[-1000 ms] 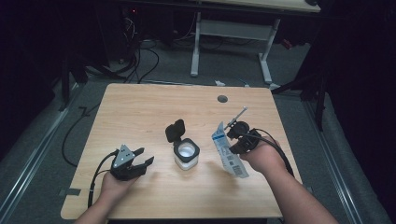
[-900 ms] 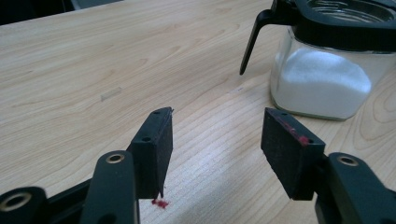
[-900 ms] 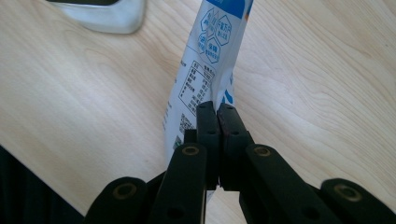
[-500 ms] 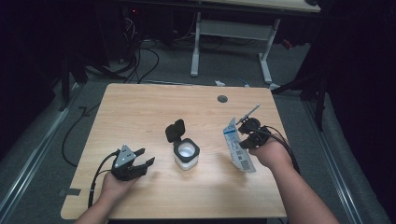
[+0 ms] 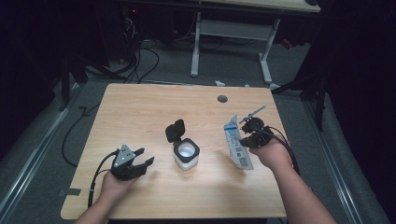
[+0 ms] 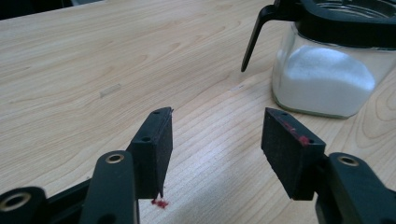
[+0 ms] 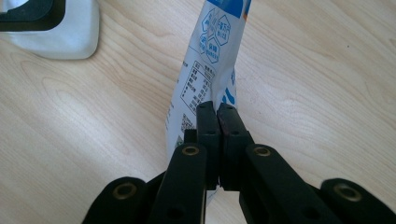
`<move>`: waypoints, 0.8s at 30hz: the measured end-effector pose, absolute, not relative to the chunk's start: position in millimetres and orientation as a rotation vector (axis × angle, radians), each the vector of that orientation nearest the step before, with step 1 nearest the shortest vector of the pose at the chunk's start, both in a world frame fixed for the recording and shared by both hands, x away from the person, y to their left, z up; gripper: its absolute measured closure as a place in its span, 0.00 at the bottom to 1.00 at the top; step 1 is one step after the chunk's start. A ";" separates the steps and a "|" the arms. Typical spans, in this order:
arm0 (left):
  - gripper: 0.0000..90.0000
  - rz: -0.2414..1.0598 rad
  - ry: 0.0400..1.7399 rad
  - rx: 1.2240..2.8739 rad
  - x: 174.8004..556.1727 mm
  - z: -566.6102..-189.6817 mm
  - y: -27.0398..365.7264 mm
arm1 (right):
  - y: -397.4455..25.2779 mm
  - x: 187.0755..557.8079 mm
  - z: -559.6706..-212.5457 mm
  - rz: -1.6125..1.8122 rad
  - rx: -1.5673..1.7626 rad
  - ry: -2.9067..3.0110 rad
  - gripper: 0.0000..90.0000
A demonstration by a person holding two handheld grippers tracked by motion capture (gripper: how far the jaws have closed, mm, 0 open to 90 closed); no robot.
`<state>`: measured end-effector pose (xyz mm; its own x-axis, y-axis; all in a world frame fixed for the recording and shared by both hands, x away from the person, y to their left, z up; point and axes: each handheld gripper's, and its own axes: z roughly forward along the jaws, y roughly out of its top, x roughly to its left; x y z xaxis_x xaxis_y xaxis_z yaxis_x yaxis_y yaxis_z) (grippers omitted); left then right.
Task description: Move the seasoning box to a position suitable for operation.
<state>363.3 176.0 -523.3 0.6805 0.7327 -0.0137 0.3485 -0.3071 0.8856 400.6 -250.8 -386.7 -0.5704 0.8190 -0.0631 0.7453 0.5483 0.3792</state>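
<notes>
Sachet (image 5: 237, 143), white with blue print, is standing nearly on end to the right of the jar (image 5: 186, 154), well apart from it, its lower corner pointing down at the worktop (image 5: 140, 107). In the right gripper view the sachet (image 7: 205, 70) is being pinched at its edge, a printed table and small hexagon marks showing on the facing side.

Right gripper (image 5: 246, 138) is sitting just right of the sachet, touching it; its jaws are pressed together on the thin packet with no gap between them. The right hand (image 5: 271, 151) is wrapping the gripper body from behind, a cable looping out beside it.

Jar, clear glass with a black collar, is standing near the middle of the worktop, part filled with white grains (image 6: 322, 79). Its black flip lid (image 5: 175, 130) is hanging open, tilted up behind and to the left of the jar mouth.

Left gripper (image 5: 142, 164) is resting low, left of the jar and apart from it. Its jaws are standing wide apart with nothing between them, bare wood showing in the gap; the pads (image 6: 156, 144) are pointing toward the jar. The left hand (image 5: 116, 184) is holding the gripper from below.
</notes>
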 end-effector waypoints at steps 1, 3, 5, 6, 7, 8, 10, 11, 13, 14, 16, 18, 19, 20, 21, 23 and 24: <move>0.49 0.492 0.843 1.913 363.3 -523.3 176.0 | -250.8 400.6 -386.7 0.460 1.313 2.553 0.99; 0.48 0.493 0.858 1.910 364.7 -523.0 178.9 | -251.9 400.4 -385.8 0.495 1.312 2.537 0.99; 0.48 0.492 0.874 1.902 366.5 -522.8 182.2 | -254.3 399.8 -384.4 0.532 1.316 2.518 0.99; 0.48 0.490 0.889 1.899 368.0 -523.0 184.7 | -256.5 398.9 -384.5 0.557 1.314 2.505 0.99; 0.48 0.490 0.889 1.899 368.0 -523.0 184.7 | -257.6 398.2 -384.7 0.570 1.313 2.502 0.99; 0.48 0.497 0.896 1.909 368.4 -523.6 186.5 | -259.2 397.4 -384.8 0.587 1.308 2.500 0.99; 0.48 0.505 0.908 1.916 367.8 -524.9 188.8 | -263.0 395.5 -385.3 0.623 1.313 2.482 0.99; 0.48 0.508 0.912 1.922 367.5 -525.4 190.2 | -264.1 394.2 -385.4 0.632 1.310 2.474 0.99; 0.48 0.515 0.924 1.924 366.9 -526.0 192.3 | -267.1 391.2 -386.0 0.673 1.313 2.458 0.99; 0.48 0.518 0.927 1.923 366.7 -525.9 193.5 | -268.7 389.9 -386.5 0.686 1.312 2.450 0.99; 0.48 0.524 0.933 1.920 366.0 -525.9 195.8 | -271.7 387.1 -387.3 0.712 1.304 2.439 0.99; 0.48 0.525 0.938 1.919 366.0 -526.1 197.6 | -272.6 384.0 -388.0 0.729 1.292 2.427 0.99; 0.48 0.527 0.941 1.916 366.0 -526.3 198.2 | -273.1 382.8 -388.7 0.747 1.280 2.420 0.99; 0.48 0.527 0.941 1.916 366.0 -526.3 198.2 | -273.1 382.8 -388.7 0.747 1.280 2.420 0.99; 0.48 0.526 0.943 1.916 366.0 -526.1 198.7 | -273.2 381.1 -389.6 0.764 1.280 2.414 0.99; 0.49 0.533 0.940 1.918 365.7 -526.2 198.3 | -272.4 377.5 -395.0 0.783 1.260 2.402 0.99; 0.49 0.535 0.939 1.919 365.5 -526.5 197.7 | -271.4 376.3 -396.7 0.777 1.248 2.400 0.99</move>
